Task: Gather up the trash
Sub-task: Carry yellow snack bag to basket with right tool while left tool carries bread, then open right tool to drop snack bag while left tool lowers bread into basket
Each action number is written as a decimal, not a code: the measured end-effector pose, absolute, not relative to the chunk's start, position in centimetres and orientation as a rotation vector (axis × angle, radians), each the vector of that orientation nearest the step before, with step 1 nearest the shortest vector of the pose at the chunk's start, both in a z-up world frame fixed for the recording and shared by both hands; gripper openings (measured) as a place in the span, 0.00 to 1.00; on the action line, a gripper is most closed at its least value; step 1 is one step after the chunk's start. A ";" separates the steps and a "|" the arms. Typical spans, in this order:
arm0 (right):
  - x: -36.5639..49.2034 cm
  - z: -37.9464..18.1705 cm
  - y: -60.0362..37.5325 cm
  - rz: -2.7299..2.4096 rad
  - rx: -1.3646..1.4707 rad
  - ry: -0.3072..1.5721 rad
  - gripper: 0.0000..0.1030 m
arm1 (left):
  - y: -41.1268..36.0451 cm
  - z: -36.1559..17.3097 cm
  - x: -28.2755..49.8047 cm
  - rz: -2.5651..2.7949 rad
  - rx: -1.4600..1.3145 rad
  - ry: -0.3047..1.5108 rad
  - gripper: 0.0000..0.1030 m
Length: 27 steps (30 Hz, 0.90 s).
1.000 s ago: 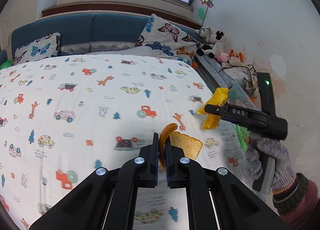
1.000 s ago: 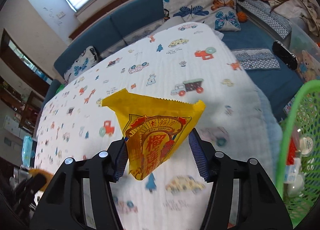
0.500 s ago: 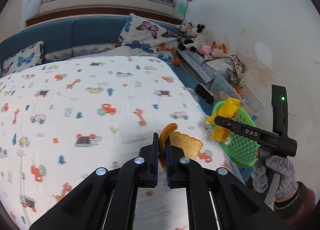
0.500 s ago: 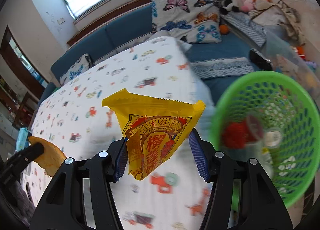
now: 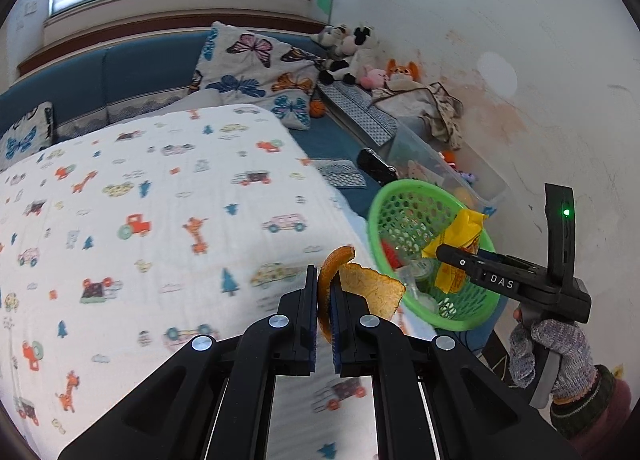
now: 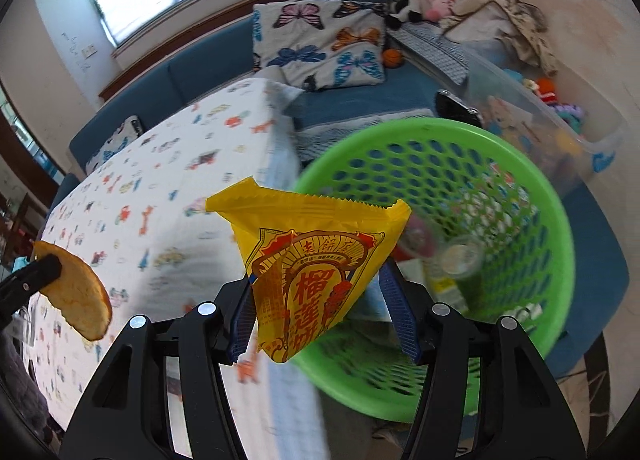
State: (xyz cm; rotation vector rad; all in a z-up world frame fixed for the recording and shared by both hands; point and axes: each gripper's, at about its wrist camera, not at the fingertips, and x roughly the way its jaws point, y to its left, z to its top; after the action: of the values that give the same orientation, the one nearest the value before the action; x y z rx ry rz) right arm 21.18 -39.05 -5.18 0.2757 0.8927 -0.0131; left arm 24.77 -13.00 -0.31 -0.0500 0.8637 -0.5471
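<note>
My left gripper [image 5: 324, 280] is shut on a curled orange peel [image 5: 372, 288], held over the right edge of the bed. That peel [image 6: 80, 300] also shows at the left of the right wrist view, in the left gripper's tip [image 6: 44, 264]. My right gripper [image 6: 316, 288] is shut on a yellow snack wrapper [image 6: 312, 256] with red print, which hangs upright over the near rim of a green mesh basket [image 6: 556, 220]. From the left wrist view, the right gripper [image 5: 452, 256] and wrapper [image 5: 460, 228] sit above the basket [image 5: 400, 196]. Several bits of trash lie inside.
A bed with a cartoon-print sheet [image 5: 160, 200] fills the left. Behind it is a blue sofa with a butterfly pillow [image 5: 256, 72] and plush toys [image 5: 344, 48]. A clear bin of toys [image 6: 540, 120] and a black device [image 5: 376, 168] lie beyond the basket. A gloved hand [image 5: 556, 352] holds the right gripper.
Both grippers have swung right, off the bed toward the green basket, each keeping its grip. The basket has come fully into view and the wrapper now hangs over its rim.
</note>
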 end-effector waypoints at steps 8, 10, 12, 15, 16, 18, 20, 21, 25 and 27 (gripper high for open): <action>19.7 -6.5 -43.2 -0.081 0.283 0.921 0.59 | -17.5 -0.9 25.2 -0.590 -0.009 0.886 0.05; 19.4 -6.8 -44.0 -0.101 0.288 0.925 0.60 | -18.5 -0.9 25.2 -0.598 0.001 0.889 0.05; 19.2 -7.1 -44.9 -0.116 0.293 0.930 0.62 | -19.6 -1.0 25.3 -0.606 0.012 0.890 0.05; 19.1 -7.4 -45.8 -0.134 0.292 0.935 0.65 | -21.0 -1.1 25.4 -0.617 0.026 0.895 0.05; 19.0 -7.4 -46.1 -0.140 0.293 0.935 0.65 | -21.5 -1.1 25.4 -0.622 0.033 0.896 0.05; 18.8 -7.5 -46.6 -0.146 0.303 0.932 0.69 | -22.2 -1.3 25.6 -0.628 0.041 0.900 0.05; 18.6 -7.5 -47.1 -0.151 0.309 0.926 0.72 | -22.9 -1.4 25.6 -0.634 0.050 0.903 0.05; 18.6 -7.4 -47.3 -0.155 0.307 0.925 0.73 | -23.3 -1.6 25.7 -0.636 0.055 0.905 0.05; 18.2 -7.4 -48.0 -0.169 0.311 0.919 0.74 | -24.7 -2.0 25.9 -0.642 0.069 0.912 0.06; 17.8 -7.3 -48.3 -0.174 0.316 0.913 0.78 | -25.2 -2.2 26.0 -0.644 0.072 0.918 0.06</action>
State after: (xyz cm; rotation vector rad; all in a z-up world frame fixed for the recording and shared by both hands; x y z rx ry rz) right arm 17.80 -48.34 -7.33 0.3157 0.9129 -0.1736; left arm 25.97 -25.21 -2.24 0.0718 0.9177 -0.6445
